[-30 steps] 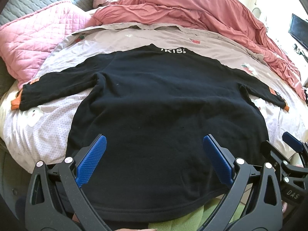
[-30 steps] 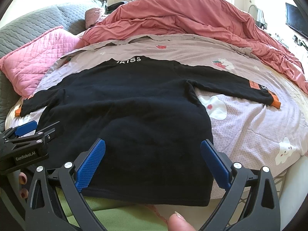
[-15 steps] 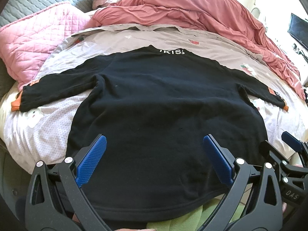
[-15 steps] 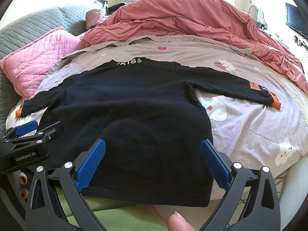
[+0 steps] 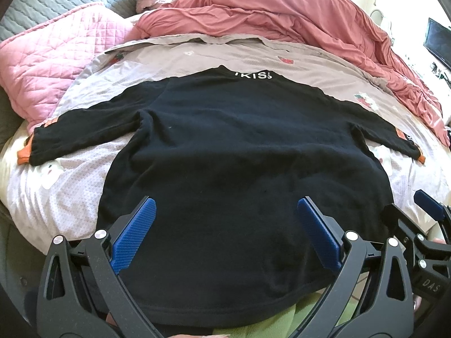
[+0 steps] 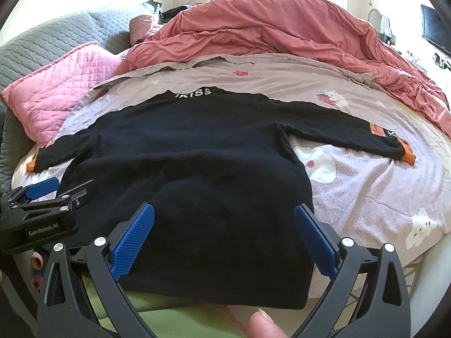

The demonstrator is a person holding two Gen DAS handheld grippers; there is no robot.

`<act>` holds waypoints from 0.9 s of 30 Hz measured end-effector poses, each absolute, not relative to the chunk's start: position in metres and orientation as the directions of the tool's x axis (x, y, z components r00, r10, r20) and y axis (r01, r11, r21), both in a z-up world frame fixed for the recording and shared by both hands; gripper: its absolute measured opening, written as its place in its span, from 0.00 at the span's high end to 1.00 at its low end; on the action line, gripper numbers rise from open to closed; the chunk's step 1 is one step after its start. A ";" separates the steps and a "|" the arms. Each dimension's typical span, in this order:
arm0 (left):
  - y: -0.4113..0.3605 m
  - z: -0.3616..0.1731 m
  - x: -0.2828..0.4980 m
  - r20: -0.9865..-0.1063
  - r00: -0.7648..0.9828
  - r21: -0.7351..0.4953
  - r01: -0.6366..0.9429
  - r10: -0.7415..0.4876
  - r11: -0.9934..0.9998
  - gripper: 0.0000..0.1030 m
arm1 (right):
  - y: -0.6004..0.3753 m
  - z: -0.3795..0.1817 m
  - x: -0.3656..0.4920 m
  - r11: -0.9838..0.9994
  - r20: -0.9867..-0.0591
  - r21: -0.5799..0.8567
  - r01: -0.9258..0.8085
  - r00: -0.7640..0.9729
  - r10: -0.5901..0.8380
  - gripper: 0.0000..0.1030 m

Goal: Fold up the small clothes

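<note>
A black long-sleeved sweatshirt [image 5: 231, 152] [image 6: 186, 169] lies flat on the bed with both sleeves spread and orange cuffs [image 5: 24, 155] [image 6: 408, 156] at the ends; white letters mark its far neck edge. Its hem hangs over the near bed edge onto green fabric. My left gripper [image 5: 225, 231] hovers open over the hem's left half, blue pads wide apart, nothing between them. My right gripper [image 6: 224, 233] is open over the hem's right half, also holding nothing. Each gripper shows at the edge of the other's view.
The bed has a lilac patterned sheet [image 6: 366, 186]. A rumpled red duvet [image 5: 282, 19] fills the far side and right. A pink quilted pillow [image 5: 48, 64] and grey quilted cover [image 6: 42, 39] lie at far left. A fingertip [image 6: 260, 325] shows at the bottom. A dark screen [image 5: 437, 42] stands far right.
The left wrist view has crept slightly forward over the sweatshirt. Both grippers stay open and the garment has not moved.
</note>
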State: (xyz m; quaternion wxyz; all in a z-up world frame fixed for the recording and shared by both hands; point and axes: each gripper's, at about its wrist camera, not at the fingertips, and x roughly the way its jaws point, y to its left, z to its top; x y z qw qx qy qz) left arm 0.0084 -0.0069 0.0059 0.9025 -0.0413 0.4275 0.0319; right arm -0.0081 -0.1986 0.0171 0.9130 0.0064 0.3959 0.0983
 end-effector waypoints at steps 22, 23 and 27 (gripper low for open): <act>-0.035 0.021 0.106 -0.789 0.614 -0.054 -0.056 -0.009 0.997 0.08 | -0.252 0.023 0.083 0.987 -0.694 0.136 -0.084 0.703 0.155 0.04; -0.037 0.020 0.112 -0.793 0.609 -0.056 -0.055 -0.011 0.997 0.08 | -0.255 0.023 0.087 0.987 -0.693 0.139 -0.076 0.705 0.152 0.04; -0.042 0.020 0.130 -0.802 0.597 -0.069 -0.045 -0.029 0.997 0.08 | -0.268 0.022 0.104 0.987 -0.693 0.155 -0.049 0.706 0.145 0.04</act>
